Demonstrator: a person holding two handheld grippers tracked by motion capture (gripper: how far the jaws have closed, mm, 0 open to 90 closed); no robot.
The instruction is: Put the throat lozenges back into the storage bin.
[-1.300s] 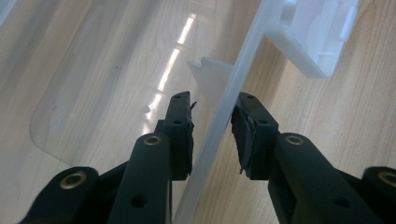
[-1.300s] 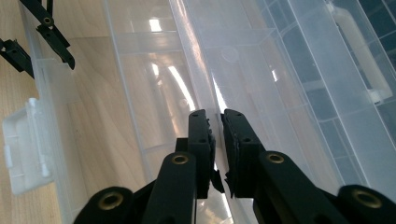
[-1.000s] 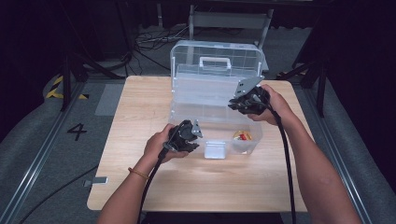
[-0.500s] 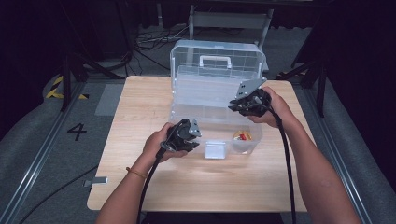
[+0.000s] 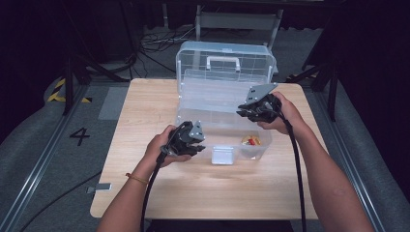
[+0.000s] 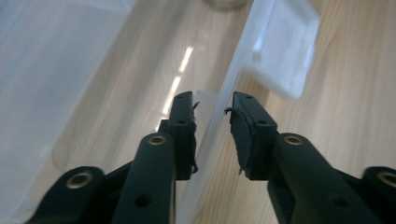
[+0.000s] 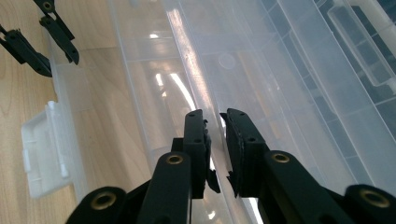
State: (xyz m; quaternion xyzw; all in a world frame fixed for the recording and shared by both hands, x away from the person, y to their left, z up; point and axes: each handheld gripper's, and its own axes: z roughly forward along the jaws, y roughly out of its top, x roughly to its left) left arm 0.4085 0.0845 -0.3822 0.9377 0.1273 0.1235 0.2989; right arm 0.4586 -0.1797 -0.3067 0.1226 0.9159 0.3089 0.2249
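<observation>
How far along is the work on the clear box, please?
Done: the box stands open, lid up. In hand: the left gripper straddles the front wall beside the latch; the right gripper pinches an inner rim. Left: apparently moving that rim; nothing looks lifted yet.

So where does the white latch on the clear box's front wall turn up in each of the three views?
High view: the white latch sits at lower centre, on the front wall of the clear box.
Left gripper view: upper right, beyond the fingers.
Right gripper view: left edge, lower half.
Shared landmark: the wooden table under the latch.
</observation>
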